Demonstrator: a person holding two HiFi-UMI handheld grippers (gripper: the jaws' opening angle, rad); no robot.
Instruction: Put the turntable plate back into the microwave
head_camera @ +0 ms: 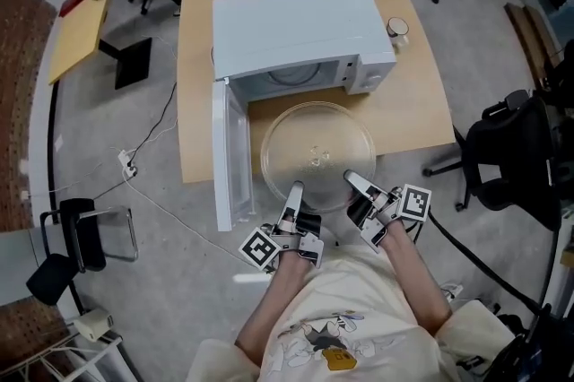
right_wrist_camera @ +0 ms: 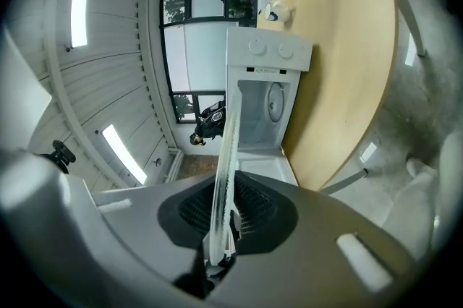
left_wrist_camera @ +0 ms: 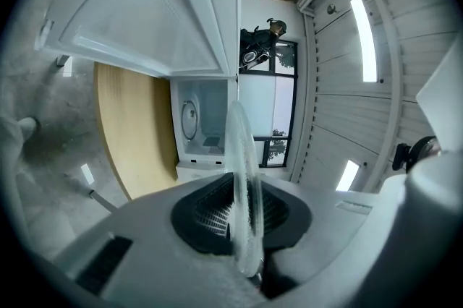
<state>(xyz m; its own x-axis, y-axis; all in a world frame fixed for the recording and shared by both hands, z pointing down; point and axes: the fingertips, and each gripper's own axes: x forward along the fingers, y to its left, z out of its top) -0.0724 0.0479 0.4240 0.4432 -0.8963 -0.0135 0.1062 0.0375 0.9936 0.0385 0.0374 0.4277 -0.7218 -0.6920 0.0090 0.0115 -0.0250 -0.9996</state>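
Note:
A round clear glass turntable plate hangs level over the table's near edge, just in front of the white microwave. The microwave's door stands swung open at the left. My left gripper is shut on the plate's near-left rim, and my right gripper is shut on its near-right rim. In the left gripper view the plate's edge runs between the pads of the left gripper toward the open cavity. The right gripper view shows the same: plate edge, right gripper, cavity.
The microwave stands on a wooden table with a mug beside its right side. A black office chair is at the right, a small chair at the left. A cable with a power strip lies on the floor.

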